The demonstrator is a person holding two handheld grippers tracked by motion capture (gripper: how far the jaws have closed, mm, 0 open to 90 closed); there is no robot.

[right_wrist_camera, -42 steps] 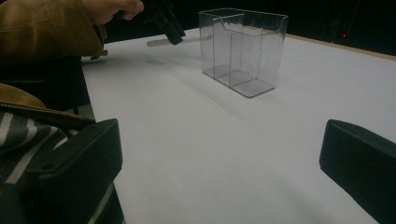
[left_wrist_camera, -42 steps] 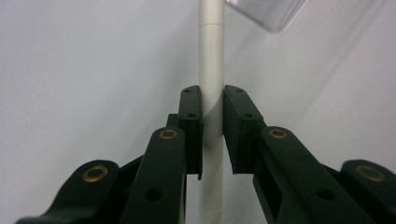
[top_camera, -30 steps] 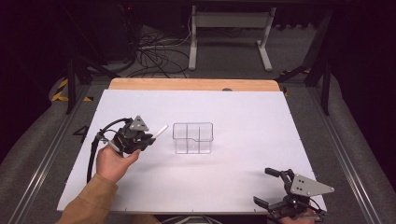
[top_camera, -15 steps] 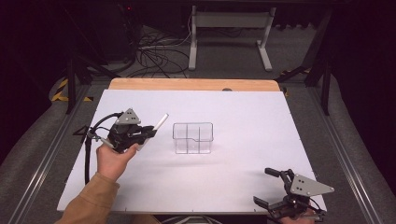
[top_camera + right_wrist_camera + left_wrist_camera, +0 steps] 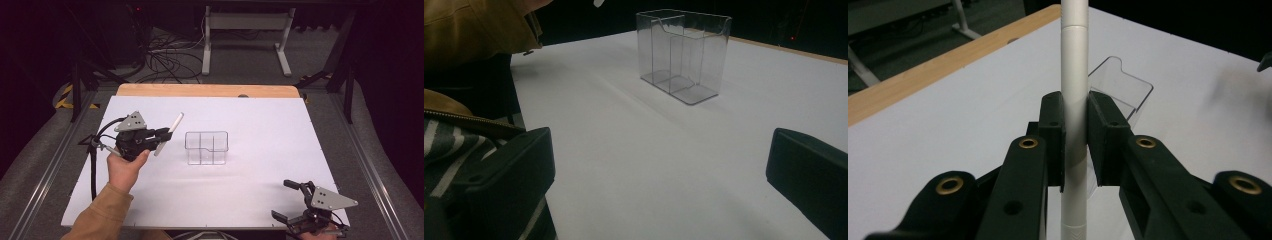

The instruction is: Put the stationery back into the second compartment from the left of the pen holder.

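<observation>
At the near right corner of the white tabletop (image 5: 260, 200) the right tool (image 5: 292, 202) rests low, its two black jaws spread wide with nothing between them; its own view looks between them across the bare white surface. From the near left edge a hand (image 5: 124, 167) in a tan sleeve (image 5: 97, 217) reaches in over the left part of the tabletop, carrying the left tool (image 5: 164, 134) above the surface, with its black cable (image 5: 93, 165) trailing back toward the near edge. The left tool pinches a white cylindrical marker (image 5: 169, 133) about midway along its length, the jaws pressed against it from both sides; in the high view the marker slants, its far end tipped up and away toward the far edge. Just past the marker, near the middle of the tabletop, stands a clear plastic organizer (image 5: 206, 148) with several upright compartments, upright and apart from both tools. A bare wooden strip (image 5: 207, 90) runs along the far edge of the tabletop.
</observation>
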